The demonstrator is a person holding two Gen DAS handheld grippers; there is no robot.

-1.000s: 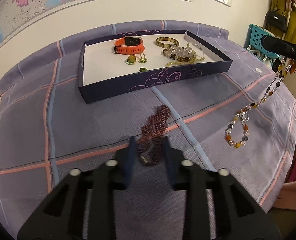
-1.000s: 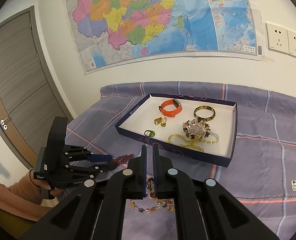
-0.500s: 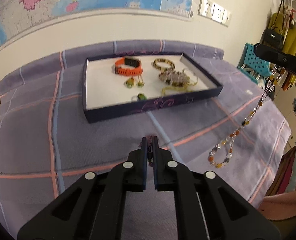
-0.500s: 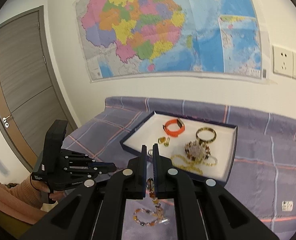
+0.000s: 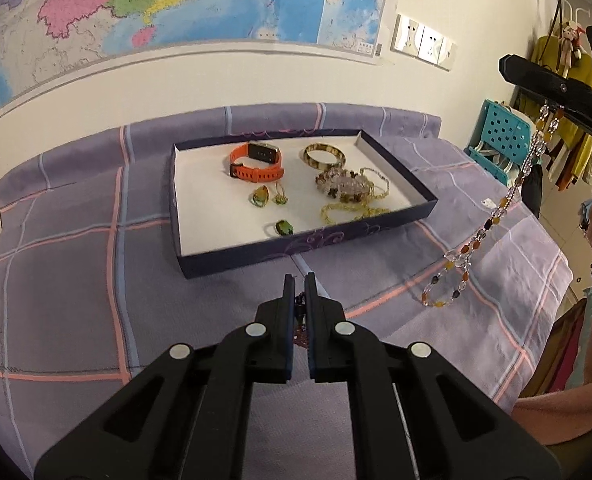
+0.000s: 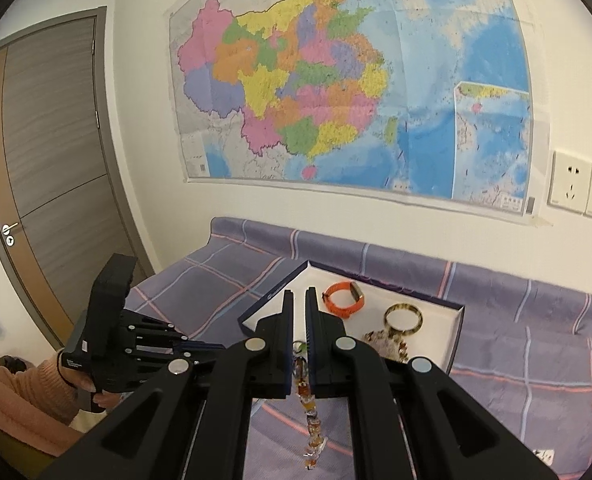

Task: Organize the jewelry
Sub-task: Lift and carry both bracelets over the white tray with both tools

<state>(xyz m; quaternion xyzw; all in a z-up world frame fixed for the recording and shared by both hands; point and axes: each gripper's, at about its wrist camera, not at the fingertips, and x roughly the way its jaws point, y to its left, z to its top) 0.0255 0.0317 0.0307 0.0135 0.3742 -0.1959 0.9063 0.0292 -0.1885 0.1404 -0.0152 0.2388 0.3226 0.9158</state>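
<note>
Plaid bedspread (image 5: pixel 75 264), both pieces lifted off it.
Left gripper (image 5: pixel 300 280) clenched on copper chain (image 5: pixel 300 330); right gripper (image 6: pixel 299 294) grasping dangling bead necklace (image 6: pixel 310 412). Carry both clear over tray (image 5: pixel 231 256) near edge, lower before releasing.

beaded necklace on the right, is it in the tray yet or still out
Out. The beaded necklace hangs in the air from the shut right gripper, its loop dangling above the bedspread, beside the tray.

We note bare plaid cloth (image 5: pixel 75 280) left of the jewellery box (image 5: pixel 231 258), open white floor in its left half, jewellery crowding its right, beaded necklace (image 5: pixel 492 220) hanging across the right approach
</note>
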